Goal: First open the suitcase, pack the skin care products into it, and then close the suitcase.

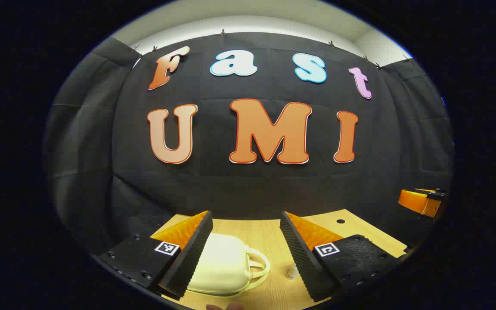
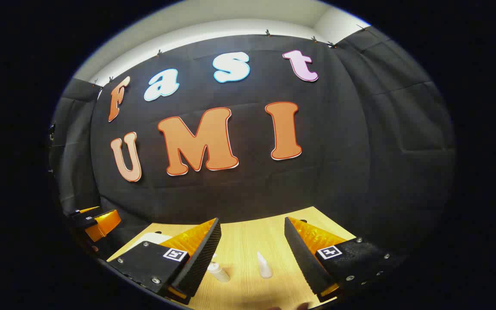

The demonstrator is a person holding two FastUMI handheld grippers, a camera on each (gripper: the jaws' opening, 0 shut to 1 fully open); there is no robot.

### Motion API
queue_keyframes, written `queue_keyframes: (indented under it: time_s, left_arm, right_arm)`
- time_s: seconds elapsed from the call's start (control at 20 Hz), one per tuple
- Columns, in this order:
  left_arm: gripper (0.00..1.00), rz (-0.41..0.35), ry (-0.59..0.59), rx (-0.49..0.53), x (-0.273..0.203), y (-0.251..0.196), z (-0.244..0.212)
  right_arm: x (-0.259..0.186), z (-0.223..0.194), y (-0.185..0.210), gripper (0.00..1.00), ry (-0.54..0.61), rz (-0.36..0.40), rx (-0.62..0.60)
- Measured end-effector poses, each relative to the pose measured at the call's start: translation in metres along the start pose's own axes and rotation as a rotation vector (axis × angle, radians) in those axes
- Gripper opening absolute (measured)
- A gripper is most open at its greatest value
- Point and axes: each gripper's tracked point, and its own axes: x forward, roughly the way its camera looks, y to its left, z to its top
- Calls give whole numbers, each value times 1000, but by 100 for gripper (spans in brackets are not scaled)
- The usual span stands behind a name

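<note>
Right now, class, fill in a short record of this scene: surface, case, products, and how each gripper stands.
surface: wooden table
suitcase: small cream case with a handle, lid shut, lying between the left gripper's fingers, not touched
products: two small bottles on the table ahead of the right gripper, none packed yet
left gripper: open, holding nothing
right gripper: open, holding nothing
stage: suitcase not yet opened

1. Light comes from above; a bright strip glows along the ceiling (image 1: 248,21) over the dark wall.
2. The wooden table (image 2: 248,241) is evenly lit, with soft shadows.
3. Fisheye distortion bends the edges; the centre is sharp.
</note>
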Motion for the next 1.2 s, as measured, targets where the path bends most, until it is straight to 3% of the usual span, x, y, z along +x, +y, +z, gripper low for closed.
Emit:
queue_keyframes:
  time_s: [0.15,0.25,0.65,1.2]
  left_arm:
    - [98,36,27,3,6,-7,-4]
    - [98,34,23,-57,8,-23,2]
    - [98,170,14,-119,11,-16,-1]
    - [98,98,27,94,42,11,-8]
  right_arm:
    - [14,12,-4,94,-16,47,-43]
    - [25,13,-12,94,-10,62,-82]
    - [55,11,-12,94,4,179,-138]
    - [72,-4,-2,94,28,51,-96]
